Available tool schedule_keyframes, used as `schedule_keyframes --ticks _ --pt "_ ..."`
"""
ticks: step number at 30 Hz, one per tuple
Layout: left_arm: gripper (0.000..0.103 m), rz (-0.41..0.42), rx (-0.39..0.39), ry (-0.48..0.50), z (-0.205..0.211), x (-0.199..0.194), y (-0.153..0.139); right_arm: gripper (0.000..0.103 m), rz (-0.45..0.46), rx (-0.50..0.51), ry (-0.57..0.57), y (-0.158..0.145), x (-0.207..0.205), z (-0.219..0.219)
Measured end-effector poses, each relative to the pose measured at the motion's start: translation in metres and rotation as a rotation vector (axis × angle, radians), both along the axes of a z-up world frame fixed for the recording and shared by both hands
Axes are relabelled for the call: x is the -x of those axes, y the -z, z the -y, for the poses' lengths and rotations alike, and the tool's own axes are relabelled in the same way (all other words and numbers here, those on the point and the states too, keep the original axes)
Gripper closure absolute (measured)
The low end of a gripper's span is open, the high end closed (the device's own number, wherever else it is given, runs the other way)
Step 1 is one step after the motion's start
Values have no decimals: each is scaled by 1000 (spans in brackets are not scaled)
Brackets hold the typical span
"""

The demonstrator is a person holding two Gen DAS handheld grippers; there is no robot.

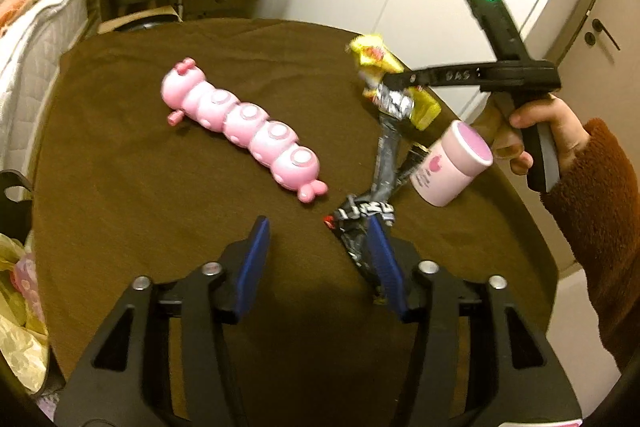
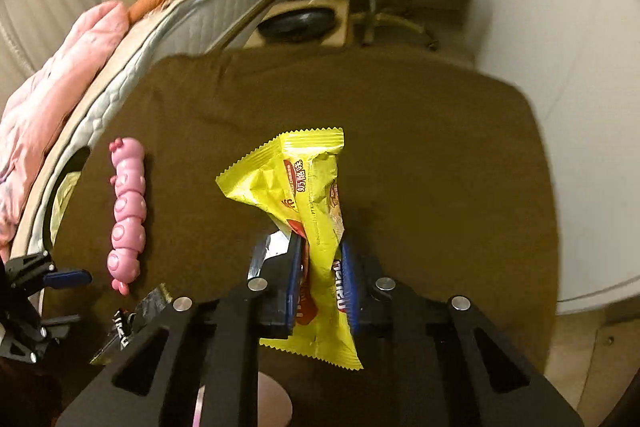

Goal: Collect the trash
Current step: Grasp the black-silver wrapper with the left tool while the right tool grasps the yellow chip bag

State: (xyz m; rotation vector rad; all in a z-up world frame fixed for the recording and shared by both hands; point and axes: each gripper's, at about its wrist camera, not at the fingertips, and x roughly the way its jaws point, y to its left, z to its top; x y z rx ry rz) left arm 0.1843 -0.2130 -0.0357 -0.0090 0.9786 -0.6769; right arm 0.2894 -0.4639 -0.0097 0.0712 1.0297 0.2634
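**Two wrappers, one caught, one loose**

Two pieces of trash sit on the brown table [image 1: 160, 187], beside a pink toy [image 1: 240, 131] and a pink cup [image 1: 456, 167] that are not trash.

Biggest worry first: the cup lies tipped at the table's edge, at about two o'clock from the left gripper [image 1: 316, 247], touching or nearly touching the silver wrapper [image 1: 384, 163]. My guess is that dragging that wrapper could roll the cup off. The toy lies at eleven o'clock, well apart, and seems safe.

Next, the yellow wrapper [image 2: 316, 211]. The right gripper [image 2: 320, 279] is narrow and pinches it low down, most of the packet standing up toward twelve o'clock. Crinkled foil is slippery, so a quick swing might let it slide out.

Last, the left gripper stands wide and holds nothing. The silver wrapper's crumpled near end lies against its right finger [image 1: 384, 267], mostly outside the gap, at one o'clock; closing now would likely miss or only nip an edge.
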Motion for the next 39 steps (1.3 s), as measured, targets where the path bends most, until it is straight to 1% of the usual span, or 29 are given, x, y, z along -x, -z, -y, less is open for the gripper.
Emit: schedule_keyframes --ticks 2,5,8,11,14,16,18,19,20,22,25,28,30,33,39 --pt "51 -11 3 9 2 2 3 85 44 5 42 -12 13 6" --pt "51 7 -28 13 7 3 5 85 110 3 105 -34 37 15" --pt "51 34 -53 18 16 1 3 85 167 -6 139 -53 58 20" --pt "51 53 -77 28 28 1 2 85 203 -28 153 -70 80 23" --pt "52 51 -122 47 43 0 5 85 229 -8 155 -82 95 24" --pt "56 50 -149 65 52 1 9 85 238 -9 155 -88 103 23" --pt "63 49 -152 65 57 4 7 85 247 -12 156 -92 110 22" --pt "77 57 -155 60 58 7 5 85 252 -9 156 -95 111 21" --pt "86 62 -158 58 58 8 4 85 258 -5 155 -97 115 19" --pt "85 59 -134 61 53 12 -2 85 269 -3 148 -101 120 14" --pt "85 82 -114 48 43 16 -13 85 278 -2 132 -104 125 6" --pt "85 88 -72 30 29 19 -25 85 287 -3 116 -107 129 -3" --pt "85 98 -58 22 22 24 -30 85 294 -15 109 -109 134 -9" --pt "85 109 -59 5 12 28 -34 85 294 -25 101 -110 143 -15" --pt "85 109 -65 -61 -6 31 -38 85 273 -26 89 -105 152 -24"
